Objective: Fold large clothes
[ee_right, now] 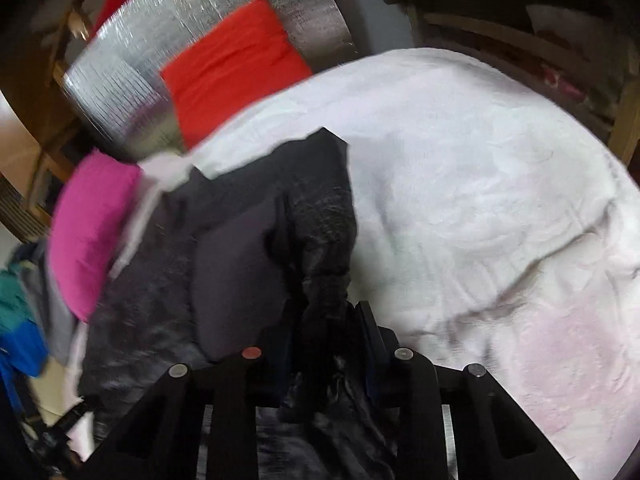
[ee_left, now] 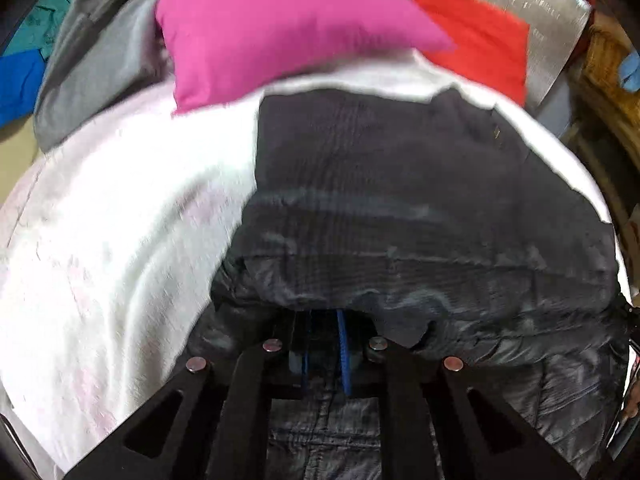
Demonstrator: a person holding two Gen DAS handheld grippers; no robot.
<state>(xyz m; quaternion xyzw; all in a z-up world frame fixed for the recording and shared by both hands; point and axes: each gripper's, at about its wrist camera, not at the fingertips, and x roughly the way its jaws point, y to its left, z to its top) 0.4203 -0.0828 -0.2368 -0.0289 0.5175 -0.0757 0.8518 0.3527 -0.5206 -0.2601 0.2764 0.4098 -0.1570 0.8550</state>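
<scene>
Lying spread: a black jacket (ee_left: 420, 184) on the white bed sheet (ee_left: 120, 220), filling the centre and right of the left wrist view and the lower left and centre of the right wrist view; part of it looks matte, part shiny and quilted.
Jacket fold: in the left wrist view a matte layer lies doubled over the shiny layer, its lower edge just above the tool.
Left gripper (ee_left: 324, 344): at the bottom centre of its own view, fingers drawn narrow with the jacket's near edge bunched between them, holding it; blue pads show at the cloth.
Right gripper (ee_right: 326, 328): at the bottom centre of its view, fingers pinched on a twisted, shiny bunch of the jacket that rises out of them; the view is blurred.
Pink cushion (ee_left: 280, 28): upper centre of the left wrist view, resting on the sheet, its lower edge near the jacket's upper left corner.
Red cushion (ee_left: 480, 36): upper right, beside the pink one, against a silver foil panel (ee_left: 540, 4).
Grey garment (ee_left: 92, 64): upper left, beside the pink cushion.
Teal and blue clothes (ee_left: 24, 60): far left edge, beyond the grey one.
</scene>
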